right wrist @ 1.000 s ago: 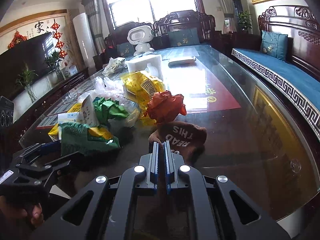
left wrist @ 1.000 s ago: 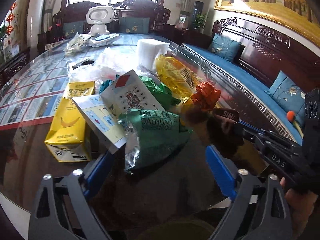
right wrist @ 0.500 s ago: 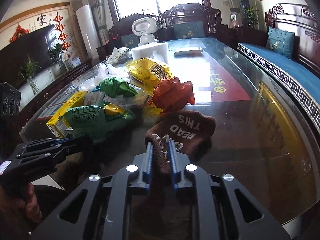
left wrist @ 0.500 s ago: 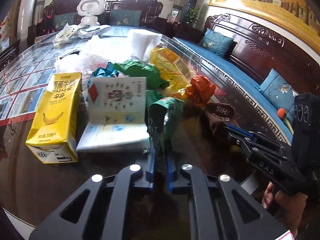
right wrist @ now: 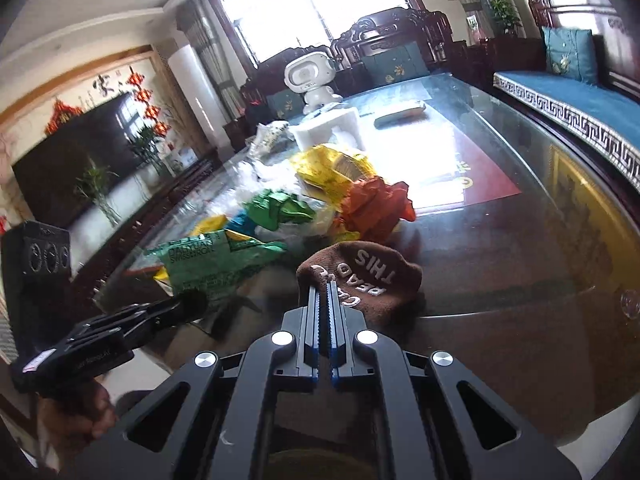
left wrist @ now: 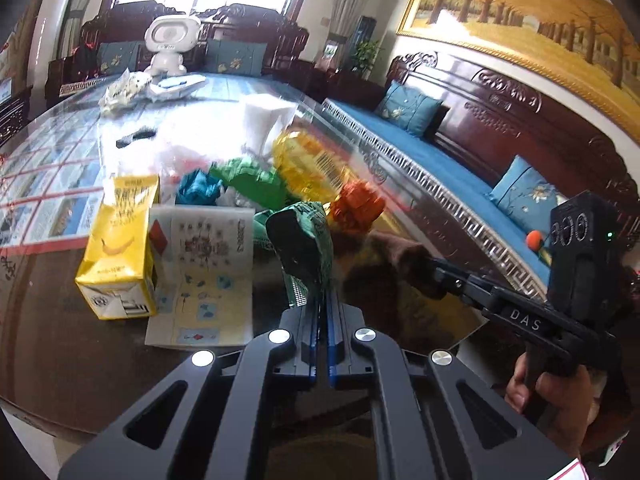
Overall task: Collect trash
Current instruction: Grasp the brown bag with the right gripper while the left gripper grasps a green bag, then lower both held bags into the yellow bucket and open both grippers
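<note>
Got my left gripper pinching the green snack bag by one edge, right gripper clamped on the brown sock, both near the trash pile. Thin grips, so either could slip if I yank.

green snack bag | crumpled, pinched, raised || brown sock | white lettering, pinched

white toy robot at table's far end | blue sofa cushion | landscape painting on wall | dark TV
</note>
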Demonstrator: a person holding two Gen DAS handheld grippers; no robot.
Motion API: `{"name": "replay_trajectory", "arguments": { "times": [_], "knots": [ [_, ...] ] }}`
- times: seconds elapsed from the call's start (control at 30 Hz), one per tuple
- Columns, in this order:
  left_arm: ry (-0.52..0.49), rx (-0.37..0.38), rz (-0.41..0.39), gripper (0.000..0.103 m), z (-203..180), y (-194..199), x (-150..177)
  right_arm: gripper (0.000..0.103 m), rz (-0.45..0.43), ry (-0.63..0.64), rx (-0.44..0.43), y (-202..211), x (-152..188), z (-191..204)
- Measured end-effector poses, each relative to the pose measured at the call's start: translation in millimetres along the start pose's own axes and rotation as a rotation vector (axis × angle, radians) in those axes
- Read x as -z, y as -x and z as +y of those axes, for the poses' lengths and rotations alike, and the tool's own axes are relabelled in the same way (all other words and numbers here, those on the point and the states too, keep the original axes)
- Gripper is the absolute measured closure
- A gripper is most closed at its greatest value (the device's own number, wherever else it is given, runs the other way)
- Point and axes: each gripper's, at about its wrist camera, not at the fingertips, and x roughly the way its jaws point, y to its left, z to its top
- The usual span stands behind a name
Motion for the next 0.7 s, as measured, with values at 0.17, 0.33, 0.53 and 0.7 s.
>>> {"name": "replay_trajectory", "arguments": {
  "times": [0.17, 0.33, 0.53, 0.7],
  "knots": [
    [-0.045, 0.030, -0.058, 0.099, -19.5, 34.7, -3.8, 0.099, -0.054, 0.037, -0.039, 34.8, -5.0, 24.9],
    [-0.081, 0.068, -0.076, 0.099, -35.1, 73.8, 10.2, 0.099, -0.076, 0.108, -0.066, 73.0, 2.0, 54.7],
    [-0.098, 0.071, -0.025, 0.099, -42.8, 110.1, 51.5, 0.099, -0.025, 0.163, -0.091, 105.5, 33.3, 83.5],
    [-0.090, 0.081, 0.124, 0.099, -40.3, 108.6, 103.7, 0.099, 0.096, 0.178, -0.073, 108.7, 82.0, 93.7]
  ]
}}
